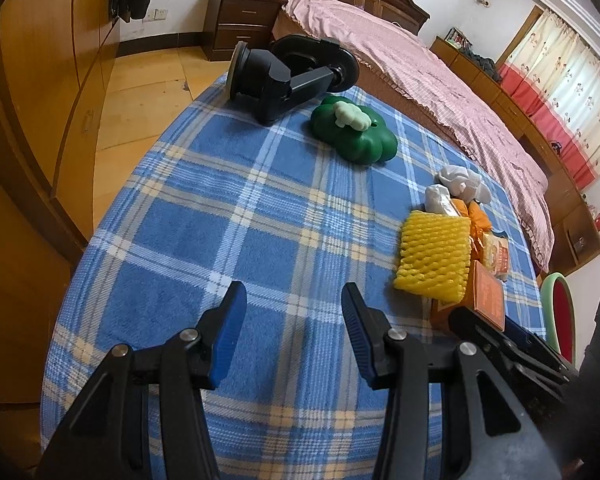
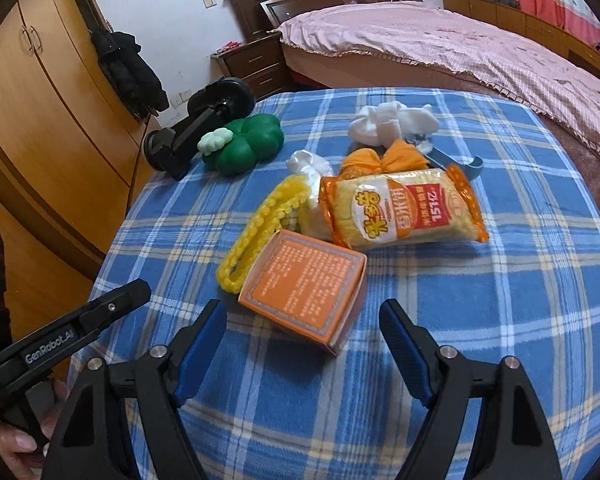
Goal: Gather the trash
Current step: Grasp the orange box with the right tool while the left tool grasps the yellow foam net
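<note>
Trash lies in a loose heap on the blue plaid cloth (image 2: 480, 320), and its nearest piece, an orange box (image 2: 306, 286), sits just ahead of the right gripper (image 2: 302, 326). That gripper's jaws stand apart with nothing pressed between the blue pads; the box's near corner reaches towards the gap, but the pads do not touch it. The left gripper (image 1: 294, 306) hangs over bare cloth with its jaws apart and empty, the heap off to its right.

Behind the box a yellow foam net (image 2: 252, 232) leans against it, and a snack packet (image 2: 400, 210) in orange and yellow lies flat beside the net. Past these are a white plastic bag (image 2: 308, 162), a crumpled orange wrapper (image 2: 384, 160), a wad of white tissue (image 2: 384, 122) and a blue-grey plastic piece (image 2: 460, 164), partly hidden.

Further left on the cloth, apart from the heap, sits a green clover-shaped container (image 2: 248, 142) with a pale knob on top, and just beyond it a black stand (image 2: 196, 128) lies on its side. A pink bed (image 2: 460, 52) fills the room behind, a wooden wardrobe (image 2: 40, 120) to the left
</note>
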A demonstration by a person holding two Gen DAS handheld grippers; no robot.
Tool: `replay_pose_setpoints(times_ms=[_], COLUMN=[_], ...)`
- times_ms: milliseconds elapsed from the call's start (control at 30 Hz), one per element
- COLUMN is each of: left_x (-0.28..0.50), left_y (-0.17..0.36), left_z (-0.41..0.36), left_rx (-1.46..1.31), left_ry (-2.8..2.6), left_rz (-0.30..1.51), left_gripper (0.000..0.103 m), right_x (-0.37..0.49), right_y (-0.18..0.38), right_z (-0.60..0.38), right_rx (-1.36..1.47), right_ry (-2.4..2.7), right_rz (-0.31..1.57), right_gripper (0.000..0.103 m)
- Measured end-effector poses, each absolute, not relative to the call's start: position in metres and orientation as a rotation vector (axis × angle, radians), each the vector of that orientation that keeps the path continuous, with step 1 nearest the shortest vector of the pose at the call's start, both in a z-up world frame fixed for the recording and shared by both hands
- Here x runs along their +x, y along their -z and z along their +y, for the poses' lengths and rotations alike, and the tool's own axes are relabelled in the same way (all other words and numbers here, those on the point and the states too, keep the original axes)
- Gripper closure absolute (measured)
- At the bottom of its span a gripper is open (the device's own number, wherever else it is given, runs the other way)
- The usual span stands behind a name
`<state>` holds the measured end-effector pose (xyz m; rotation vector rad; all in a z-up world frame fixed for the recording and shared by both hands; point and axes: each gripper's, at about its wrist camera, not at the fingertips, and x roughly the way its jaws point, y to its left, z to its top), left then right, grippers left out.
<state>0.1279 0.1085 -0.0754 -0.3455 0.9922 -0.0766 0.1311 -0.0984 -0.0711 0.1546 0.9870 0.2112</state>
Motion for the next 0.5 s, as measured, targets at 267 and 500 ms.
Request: replay_pose_setpoints(times_ms=[267, 500], left_x=[0.131, 0.134], left_y=[0.075, 0.067], left_z=[0.098, 0.076], left_rx=[-0.328, -0.29], left_ry=[0.096, 0.151], left_rz=[0.997, 0.992], left_gripper=[0.054, 0.054], right_x=[0.129, 0.11], right_y=[0.07, 0.054], right_z=[-0.108, -0.133], right_rx=[0.163, 0.179], right_ry=[-0.214, -0.192], right_rz=[0.978, 0.93], right_gripper=[0.04, 0.04])
